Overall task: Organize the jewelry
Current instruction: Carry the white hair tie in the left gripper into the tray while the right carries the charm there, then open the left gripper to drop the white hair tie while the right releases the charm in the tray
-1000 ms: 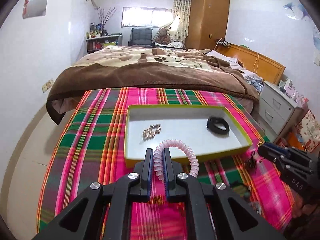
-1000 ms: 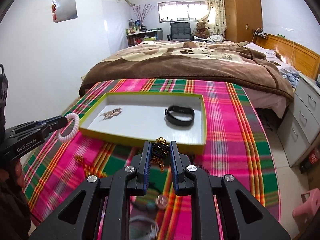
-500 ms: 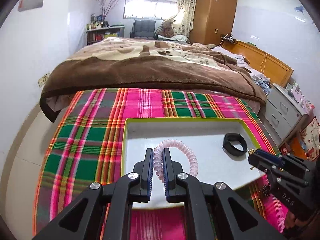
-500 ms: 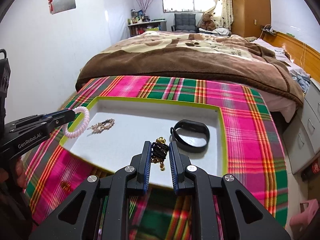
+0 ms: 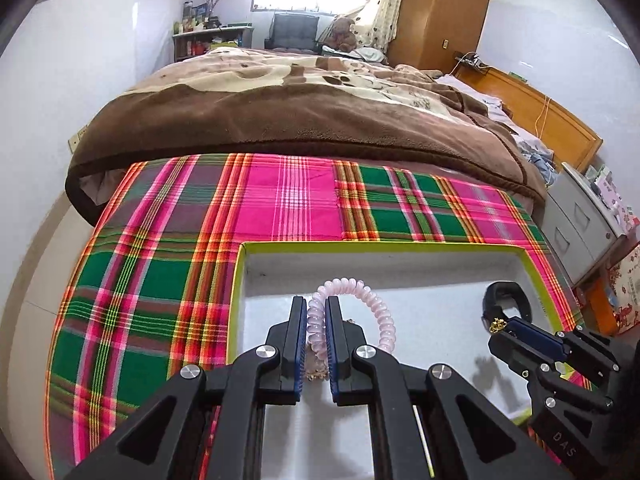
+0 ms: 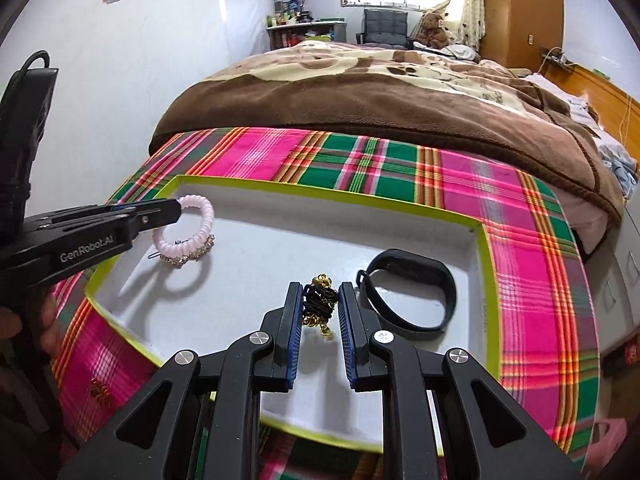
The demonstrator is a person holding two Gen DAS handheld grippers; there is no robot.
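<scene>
A shallow white tray with a yellow-green rim (image 5: 360, 246) (image 6: 320, 196) lies on a plaid cloth. My left gripper (image 5: 316, 312) (image 6: 176, 208) is shut on a pink spiral hair tie (image 5: 372, 300) (image 6: 200, 216) and holds it over the tray's left part, just above a rhinestone piece (image 6: 192, 254). My right gripper (image 6: 319, 300) (image 5: 500, 326) is shut on a black hair tie with gold charms (image 6: 320, 300), over the tray's middle. A black wristband (image 6: 412, 292) (image 5: 506, 300) lies in the tray to the right.
The plaid cloth (image 5: 288, 200) covers a table at the foot of a bed with a brown blanket (image 5: 300, 120). A small gold item (image 6: 98, 392) lies on the cloth left of the tray. Grey drawers (image 5: 580, 220) stand at right.
Both grippers have moved forward and lower over the tray, each still holding its hair tie. The pink tie now hangs just above the rhinestone piece.
</scene>
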